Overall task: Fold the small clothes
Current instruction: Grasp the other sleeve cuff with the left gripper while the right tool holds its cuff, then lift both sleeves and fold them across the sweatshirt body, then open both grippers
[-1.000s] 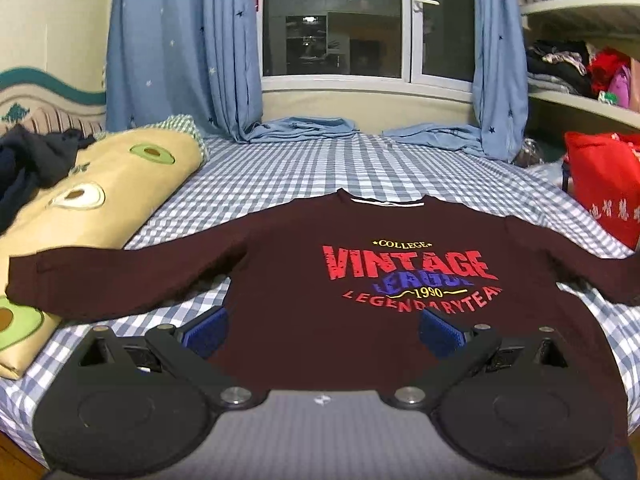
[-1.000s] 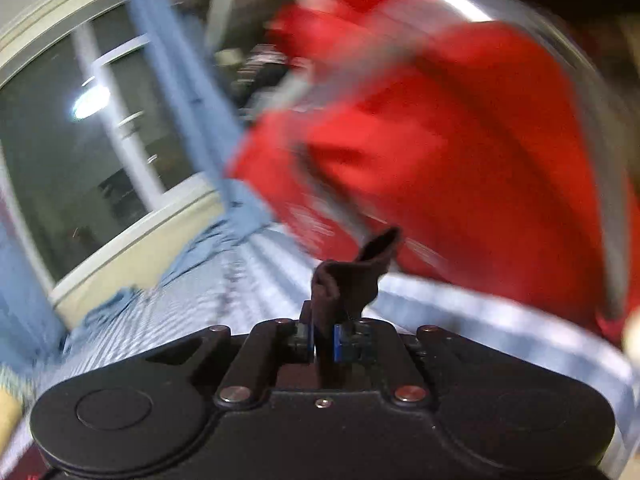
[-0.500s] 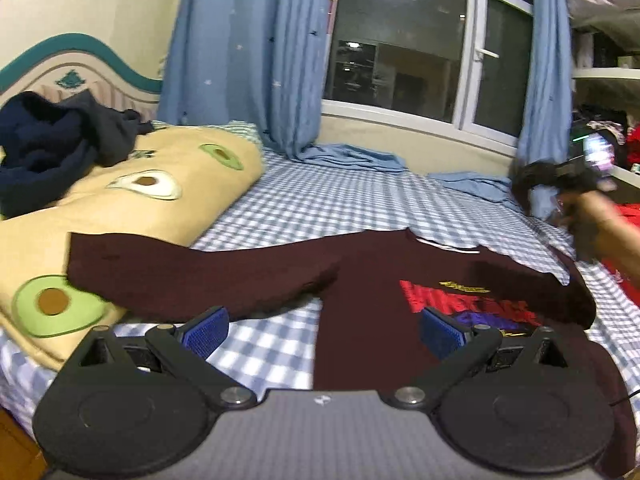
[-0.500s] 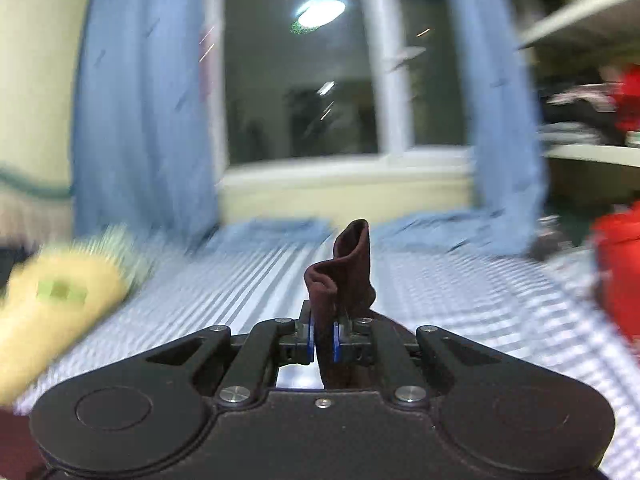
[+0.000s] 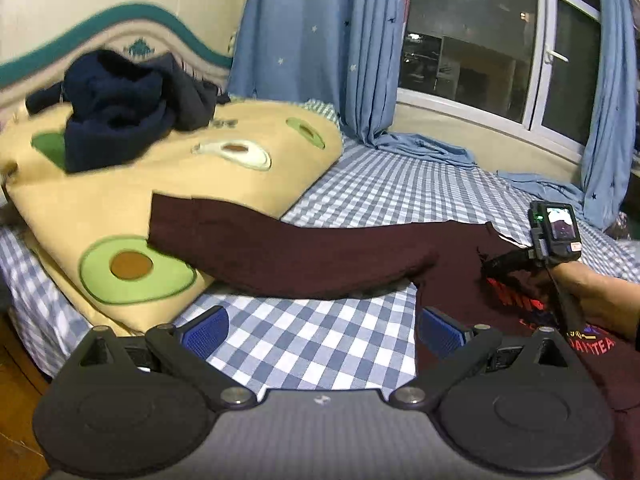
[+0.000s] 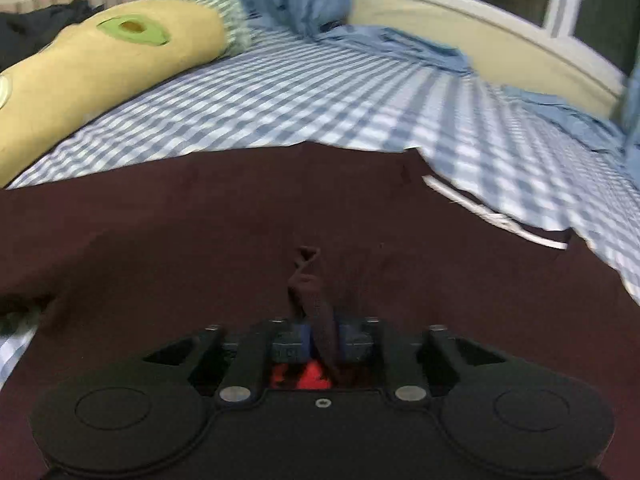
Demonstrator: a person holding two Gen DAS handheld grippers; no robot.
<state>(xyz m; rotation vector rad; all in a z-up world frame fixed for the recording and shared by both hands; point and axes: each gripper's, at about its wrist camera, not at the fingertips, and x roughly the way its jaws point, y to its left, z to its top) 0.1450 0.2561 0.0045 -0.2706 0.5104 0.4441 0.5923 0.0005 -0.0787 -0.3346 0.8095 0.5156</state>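
The maroon sweater (image 5: 452, 264) lies spread on the checked bed (image 5: 384, 196), one sleeve (image 5: 248, 240) draped over the avocado pillow (image 5: 120, 208), while the right hand-held gripper (image 6: 320, 340) is clamped on a pinch of its fabric and the left hand-held gripper (image 5: 320, 330) hovers with fingers apart above the sheet.

Right claw (image 6: 320, 334), pinching the sleeve cuff (image 6: 310, 300), now low over the dark maroon printed sweatshirt (image 6: 200, 232); sleeve carried across its chest. Left claw (image 5: 320, 330) swung toward the avocado-print yellow pillow (image 5: 160, 184).
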